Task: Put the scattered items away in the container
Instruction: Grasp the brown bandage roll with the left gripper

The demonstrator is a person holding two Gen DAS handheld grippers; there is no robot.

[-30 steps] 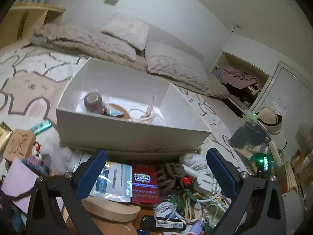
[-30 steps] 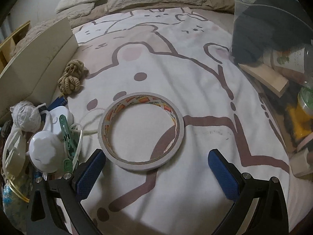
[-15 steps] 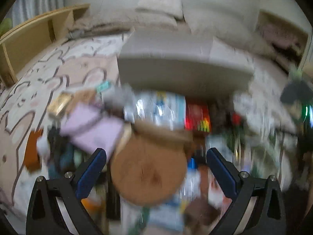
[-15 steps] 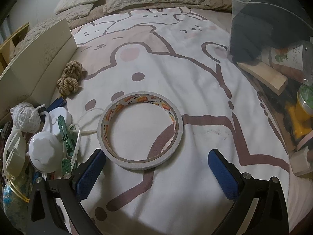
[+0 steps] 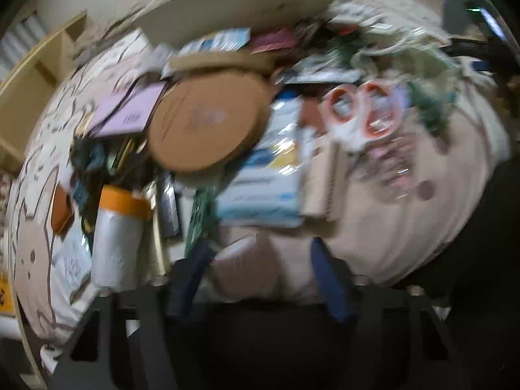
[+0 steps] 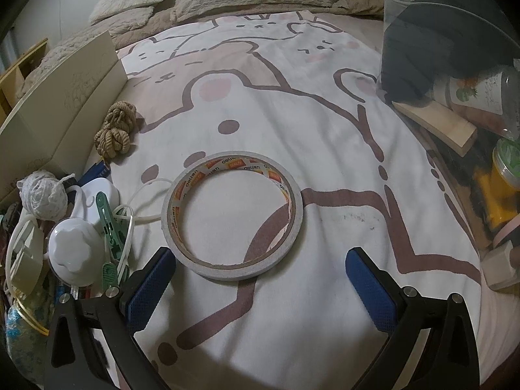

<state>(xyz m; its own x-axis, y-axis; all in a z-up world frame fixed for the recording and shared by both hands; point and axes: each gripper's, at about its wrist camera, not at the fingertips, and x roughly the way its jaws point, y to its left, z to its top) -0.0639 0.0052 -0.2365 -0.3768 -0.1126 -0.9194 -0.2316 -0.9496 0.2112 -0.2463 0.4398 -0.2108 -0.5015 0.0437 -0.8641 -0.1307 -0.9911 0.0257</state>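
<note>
left gripper [image 5: 256,276] fingers closing over blurred clutter with nothing between them, round cork board [image 5: 208,120] far ahead, right gripper [image 6: 256,279] fingers spread, tape roll [image 6: 232,214] just beyond, white container [image 6: 61,104] far left, rope knot [image 6: 117,130] beside it

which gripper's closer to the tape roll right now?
Right. The right gripper hovers open just short of the tape roll, its near rim level with the fingers. The left gripper is closing over the clutter pile; the roll isn't in its view.
</note>
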